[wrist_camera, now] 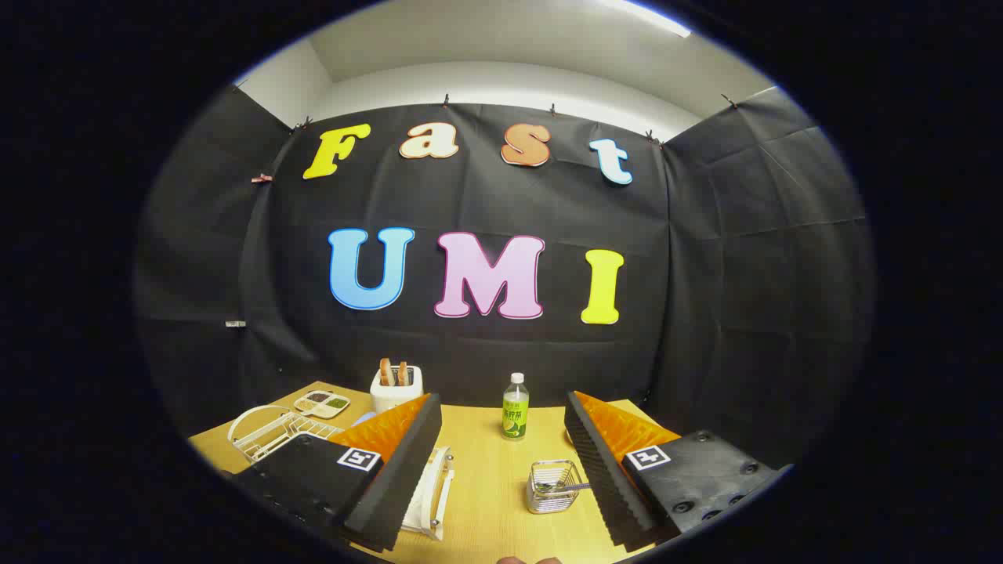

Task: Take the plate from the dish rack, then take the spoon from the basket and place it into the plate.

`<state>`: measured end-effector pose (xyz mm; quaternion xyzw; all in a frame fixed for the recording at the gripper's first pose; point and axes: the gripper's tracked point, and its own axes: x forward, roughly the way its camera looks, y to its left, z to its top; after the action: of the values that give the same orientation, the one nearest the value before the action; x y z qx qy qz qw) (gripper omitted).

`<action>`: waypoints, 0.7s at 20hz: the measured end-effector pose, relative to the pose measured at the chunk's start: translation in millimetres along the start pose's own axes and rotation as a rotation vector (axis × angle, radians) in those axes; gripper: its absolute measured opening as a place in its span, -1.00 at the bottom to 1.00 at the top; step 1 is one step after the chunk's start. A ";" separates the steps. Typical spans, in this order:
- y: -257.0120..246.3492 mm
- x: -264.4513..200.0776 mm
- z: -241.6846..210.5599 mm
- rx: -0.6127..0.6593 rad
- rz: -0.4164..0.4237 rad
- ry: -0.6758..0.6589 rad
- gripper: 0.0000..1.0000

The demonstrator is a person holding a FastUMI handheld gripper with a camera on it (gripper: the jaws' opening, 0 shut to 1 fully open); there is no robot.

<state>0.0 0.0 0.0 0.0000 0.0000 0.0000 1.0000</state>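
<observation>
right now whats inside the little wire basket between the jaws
A spoon lies in the wire basket, its handle poking out toward the right side. The bowl end is blurred behind the wires. The gripper is open, touching nothing.

The wire basket stands on the tabletop between the fingers, close to the right one. The spoon lies inside it, its handle poking over the rim toward that finger. The white dish rack sits beyond the left finger. A white plate shows beside the left finger.
</observation>
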 end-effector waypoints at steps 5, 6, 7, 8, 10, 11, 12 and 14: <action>14.6 5.9 -9.0 -0.005 -0.012 0.028 0.94; 17.7 7.0 -13.1 0.002 -0.012 0.047 0.94; 18.0 6.9 -18.1 0.013 -0.023 0.062 0.95; 17.5 6.6 -18.3 0.022 -0.032 0.068 0.95; 18.7 6.6 -18.3 0.025 -0.037 0.074 0.95; 18.8 5.8 -18.6 0.017 -0.037 0.076 0.95; 18.8 5.8 -19.5 0.008 -0.034 0.077 0.95; 21.1 5.0 -23.9 0.005 -0.031 0.095 0.95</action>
<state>5.0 21.1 -23.9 0.0023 0.0476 -0.0153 0.9987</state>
